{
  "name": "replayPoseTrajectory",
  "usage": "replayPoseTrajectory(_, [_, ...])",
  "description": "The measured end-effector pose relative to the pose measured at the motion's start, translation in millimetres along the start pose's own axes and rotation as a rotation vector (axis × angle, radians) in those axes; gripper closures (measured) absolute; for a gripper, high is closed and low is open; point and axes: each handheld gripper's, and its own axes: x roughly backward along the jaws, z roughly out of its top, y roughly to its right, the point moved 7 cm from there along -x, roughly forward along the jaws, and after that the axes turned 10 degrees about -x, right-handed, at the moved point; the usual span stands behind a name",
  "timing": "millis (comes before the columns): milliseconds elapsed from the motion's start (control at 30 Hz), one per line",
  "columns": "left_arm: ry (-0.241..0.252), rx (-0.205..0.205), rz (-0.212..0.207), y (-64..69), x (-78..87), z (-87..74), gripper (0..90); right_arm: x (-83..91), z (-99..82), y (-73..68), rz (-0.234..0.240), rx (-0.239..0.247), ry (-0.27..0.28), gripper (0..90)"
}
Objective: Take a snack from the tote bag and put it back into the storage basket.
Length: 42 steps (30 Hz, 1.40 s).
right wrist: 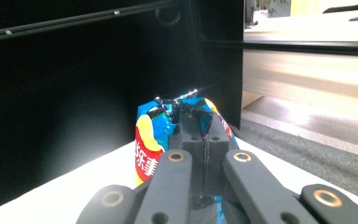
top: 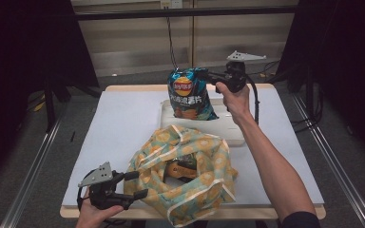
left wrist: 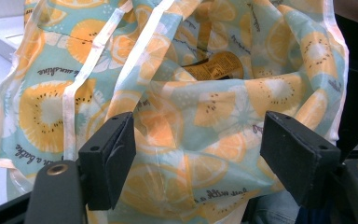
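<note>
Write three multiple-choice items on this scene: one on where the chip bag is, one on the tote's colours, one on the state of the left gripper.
1. Where is the chip bag?
A. Inside the tote
B. Held up over the white tray by the right gripper
C. Lying flat at the table's left edge

2. What colours is the tote?
A. Teal with orange fruit slices
B. Plain black
C. Red and white stripes

3. How does the left gripper stand?
A. Shut on the chip bag
B. Shut on a tote strap
C. Open, facing the tote

Answers:
1. B: the right gripper pinches the bag's top, with the bag above the tray in the high view.
2. A: the citrus print on teal shows in the left gripper view.
3. C: its jaws stand wide apart, pads pressing nothing, with the fabric just beyond.
</note>
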Motion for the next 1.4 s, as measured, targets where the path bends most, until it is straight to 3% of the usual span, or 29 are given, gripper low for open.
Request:
replayPoseTrajectory(300, [0.016,-0.003,0.033,-1.9,4.1,2.2,22.2,-22.0,-14.5,14.1,-0.031,-0.010,-0.028,90.0])
replayPoseTrajectory(533, [0.072,0.013,0.126,-11.8,16.7,7.2,20.7,-33.6,-23.3,22.9,-0.052,-0.011,-0.045,90.0])
replayPoseTrajectory(767, [0.082,0.021,0.161,-16.9,21.4,6.0,19.5,-44.9,-25.4,29.3,-0.053,-0.018,-0.038,90.0])
replayPoseTrajectory(1033, [0.081,0.016,0.144,-16.3,20.0,5.2,19.3,-54.2,-36.0,46.7,-0.102,0.005,-0.056,89.6])
replayPoseTrajectory(1200, [0.082,0.030,0.148,-16.1,19.9,4.3,19.3,-52.4,-33.6,59.6,-0.179,0.034,-0.078,86.4])
replayPoseTrajectory(1400, [0.079,0.030,0.148,-16.0,19.1,4.6,19.1,-54.5,-35.1,67.5,-0.214,0.021,-0.093,67.5])
